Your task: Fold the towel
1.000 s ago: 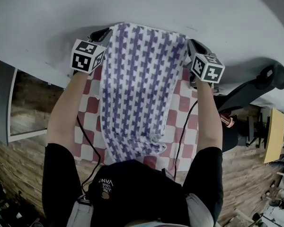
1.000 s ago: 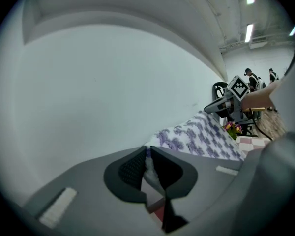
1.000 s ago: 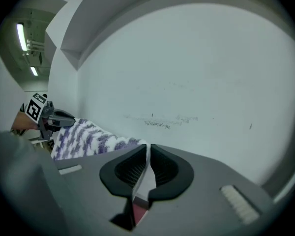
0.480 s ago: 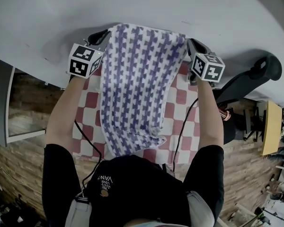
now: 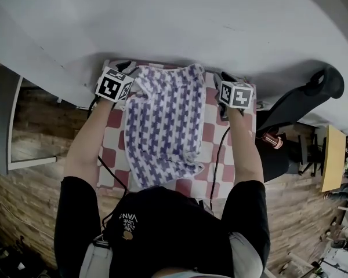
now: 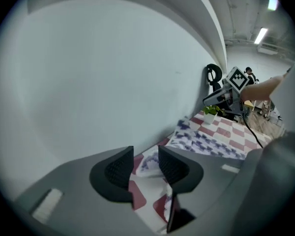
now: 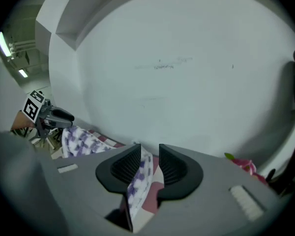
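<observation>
The purple-and-white patterned towel lies lengthwise on a red-and-white checked cloth, and its far edge is bunched up near the wall. My left gripper sits at the towel's far left corner. Its jaws have just been opening, and in the left gripper view the corner lies loose in the gap. My right gripper is at the far right corner and its jaws have also just been opening. In the right gripper view the towel corner hangs slack between the pads.
A pale wall rises right behind the cloth. A black chair stands to the right over wooden flooring. A small potted plant sits on the checked cloth near the right gripper.
Both grippers dropped from a raised hold to the cloth. The towel's far edge came down with them and crumpled. The right gripper has let go of its corner.
</observation>
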`<state>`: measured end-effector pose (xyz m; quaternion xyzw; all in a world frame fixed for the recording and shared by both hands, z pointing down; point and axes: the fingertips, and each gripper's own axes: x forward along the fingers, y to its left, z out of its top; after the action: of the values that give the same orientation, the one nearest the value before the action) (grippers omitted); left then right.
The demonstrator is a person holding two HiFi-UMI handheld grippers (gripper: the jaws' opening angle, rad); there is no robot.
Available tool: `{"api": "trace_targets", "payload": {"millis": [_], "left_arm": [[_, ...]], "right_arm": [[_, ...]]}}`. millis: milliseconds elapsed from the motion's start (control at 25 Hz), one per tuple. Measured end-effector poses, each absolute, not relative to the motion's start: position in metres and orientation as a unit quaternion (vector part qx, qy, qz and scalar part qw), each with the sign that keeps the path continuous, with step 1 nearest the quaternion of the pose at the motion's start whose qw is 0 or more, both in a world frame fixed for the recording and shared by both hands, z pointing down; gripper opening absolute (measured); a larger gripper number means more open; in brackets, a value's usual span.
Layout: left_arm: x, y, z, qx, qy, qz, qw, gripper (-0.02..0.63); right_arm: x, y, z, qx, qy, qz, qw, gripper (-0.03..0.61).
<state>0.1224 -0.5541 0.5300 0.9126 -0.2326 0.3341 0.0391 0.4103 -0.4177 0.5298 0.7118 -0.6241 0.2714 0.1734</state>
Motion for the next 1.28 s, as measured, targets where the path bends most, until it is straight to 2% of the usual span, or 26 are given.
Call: {"api": "trace_targets", "payload": {"millis": [120,240,560,840,1080,1280], "left_arm": [[0.106,-0.538,0.553,0.901,-0.219,0.371,0.056,0.176],[0.093,-0.519,0.563,0.900,-0.214,0.376,0.058,0.178],[0.054,-0.421,0.572,0.914,-0.177,0.364,-0.005,0.187],[0.027,-0.327,0.573,0.932,-0.198,0.305,-0.003,0.187],[0.016,-0.232,0.598,0.934,-0.155,0.322,-0.019,0.187],[0.005,-0.168,0.623,0.931,-0.094,0.352,-0.026,0.187]], "right_arm": [[0.390,-0.396,0.544,0.697,-0.633,0.291,0.169,0.103],[0.363,-0.369,0.548,0.668,-0.661,0.299,0.164,0.104],[0.303,-0.274,0.552,0.616,-0.710,0.296,0.170,0.109],[0.257,-0.205,0.556,0.563,-0.751,0.321,0.127,0.110],[0.226,-0.163,0.555,0.509,-0.790,0.331,0.084,0.134],[0.207,-0.141,0.565,0.482,-0.808,0.325,0.096,0.147]]}}
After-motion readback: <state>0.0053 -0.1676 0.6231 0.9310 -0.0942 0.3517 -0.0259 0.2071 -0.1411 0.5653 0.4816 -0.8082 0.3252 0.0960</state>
